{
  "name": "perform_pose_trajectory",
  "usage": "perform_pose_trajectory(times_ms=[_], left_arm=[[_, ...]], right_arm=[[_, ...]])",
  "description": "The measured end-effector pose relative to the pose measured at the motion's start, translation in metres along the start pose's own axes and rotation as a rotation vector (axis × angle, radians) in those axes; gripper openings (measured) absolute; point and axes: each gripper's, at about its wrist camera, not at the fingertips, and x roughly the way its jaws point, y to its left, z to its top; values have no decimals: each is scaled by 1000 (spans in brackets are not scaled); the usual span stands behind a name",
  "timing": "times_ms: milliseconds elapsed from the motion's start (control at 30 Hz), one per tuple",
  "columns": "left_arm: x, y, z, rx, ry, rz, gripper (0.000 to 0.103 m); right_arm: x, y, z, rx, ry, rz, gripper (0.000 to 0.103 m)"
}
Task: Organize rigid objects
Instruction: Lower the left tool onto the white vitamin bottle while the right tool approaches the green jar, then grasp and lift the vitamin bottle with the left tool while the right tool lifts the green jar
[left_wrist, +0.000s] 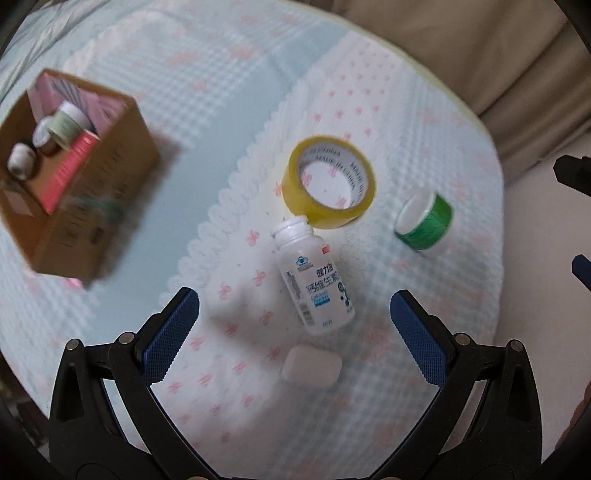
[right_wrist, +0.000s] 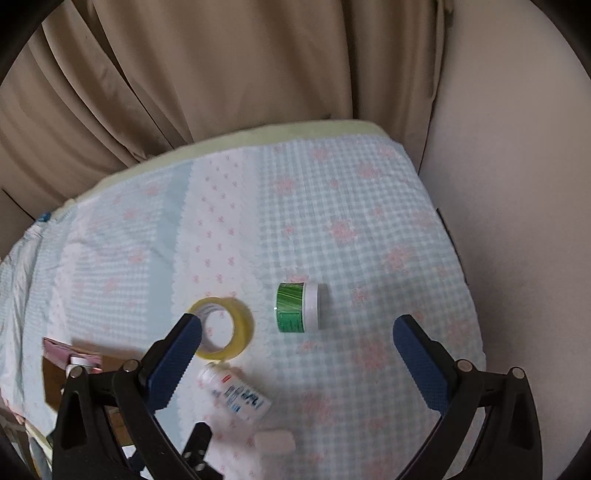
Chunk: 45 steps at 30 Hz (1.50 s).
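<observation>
A white pill bottle (left_wrist: 314, 275) lies on its side on the quilted bedcover, between the fingers of my open, empty left gripper (left_wrist: 295, 325). A small white case (left_wrist: 312, 367) lies just below it. A yellow tape roll (left_wrist: 328, 182) and a green jar with a white lid (left_wrist: 424, 218) lie beyond. My right gripper (right_wrist: 295, 354) is open and empty above the cover; the green jar (right_wrist: 297, 307) lies just ahead of it, the tape roll (right_wrist: 223, 328) by its left finger, the bottle (right_wrist: 236, 393) and the white case (right_wrist: 275, 441) lower down.
A cardboard box (left_wrist: 74, 177) at the left holds several jars and pink cartons; its corner shows in the right wrist view (right_wrist: 74, 363). Beige curtains (right_wrist: 221, 74) hang behind the bed's far edge. A pale wall (right_wrist: 517, 221) stands at the right.
</observation>
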Motion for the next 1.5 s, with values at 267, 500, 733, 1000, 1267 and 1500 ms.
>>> perform_pose_trajectory(times_ms=[267, 500, 733, 1000, 1267, 1500], left_arm=[[68, -19, 3, -16, 14, 49, 93], [105, -27, -3, -43, 73, 52, 75], [109, -25, -3, -54, 88, 84, 54], [106, -17, 5, -62, 108, 43, 52], [81, 0, 22, -25, 51, -4, 50], [29, 4, 34, 25, -36, -67, 50]], right_arm=[[95, -10, 2, -8, 105, -12, 101], [156, -12, 0, 8, 200, -16, 84], [183, -4, -4, 7, 249, 10, 59], [181, 1, -5, -4, 251, 8, 56], [162, -2, -13, 11, 226, 17, 55], [118, 2, -16, 17, 163, 35, 55]])
